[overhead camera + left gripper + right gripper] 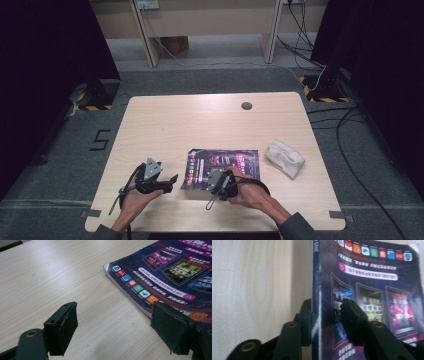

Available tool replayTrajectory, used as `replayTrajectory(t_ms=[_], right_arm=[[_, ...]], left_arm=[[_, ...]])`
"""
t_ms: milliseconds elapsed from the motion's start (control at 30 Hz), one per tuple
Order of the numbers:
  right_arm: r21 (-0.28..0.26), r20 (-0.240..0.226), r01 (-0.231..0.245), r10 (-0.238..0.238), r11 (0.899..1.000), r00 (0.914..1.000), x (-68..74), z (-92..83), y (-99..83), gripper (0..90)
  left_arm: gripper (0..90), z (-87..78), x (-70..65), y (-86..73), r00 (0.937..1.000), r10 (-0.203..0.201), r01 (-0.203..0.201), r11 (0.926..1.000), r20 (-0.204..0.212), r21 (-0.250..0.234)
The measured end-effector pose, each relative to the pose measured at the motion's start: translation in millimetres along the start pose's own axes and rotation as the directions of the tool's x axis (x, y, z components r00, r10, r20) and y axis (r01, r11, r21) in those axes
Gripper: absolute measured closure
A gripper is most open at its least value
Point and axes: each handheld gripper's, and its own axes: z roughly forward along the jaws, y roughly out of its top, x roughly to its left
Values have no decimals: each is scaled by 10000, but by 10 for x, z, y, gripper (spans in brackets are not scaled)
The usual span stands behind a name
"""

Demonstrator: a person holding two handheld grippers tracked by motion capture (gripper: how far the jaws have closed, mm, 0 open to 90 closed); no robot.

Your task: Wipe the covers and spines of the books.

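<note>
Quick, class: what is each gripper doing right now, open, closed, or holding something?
Left gripper: open, nothing between its jaws, beside the magazine.
Right gripper: jaws straddle the magazine's spine edge, one on the cover; whether they press it cannot be told.

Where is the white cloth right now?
High view: the white cloth lies at the table's right side, just right of the magazine.

High view: table (210, 120) evenly lit from overhead, moderately bright; far left and far right of the room fall into near-black. Soft, short shadows under the hands. Image slightly soft overall.

Left gripper view: magazine (170, 272) cover shows mild sheen; near jaws out of focus, tabletop grain sharp.

Right gripper view: dimmer, soft blur throughout; pale tabletop at left washed out.
</note>
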Motion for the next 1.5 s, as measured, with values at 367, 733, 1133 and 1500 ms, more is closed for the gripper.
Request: replayTrajectory(t_ms=[367,733,1133,1500], right_arm=[[-907,-836,-1626,1552,9825,9843,15,-73,-181,459],[-1430,759,-4589,4720,8769,8783,-104,-362,-697,412],[-1707,1180,-6041,6248,7784,7718,44,-542,-1154,347],[-1470,1036,-5764,5920,8039,7992,261,-527,-1223,329]], left_arm=[[209,22,-31,4,9997,53,-53,10000,245,5],[191,55,-162,25,9923,466,-459,9989,1149,-90],[252,127,-328,56,9724,1263,-1262,9919,1960,-133],[327,386,-481,173,9516,1811,-1850,9827,2482,-74]])
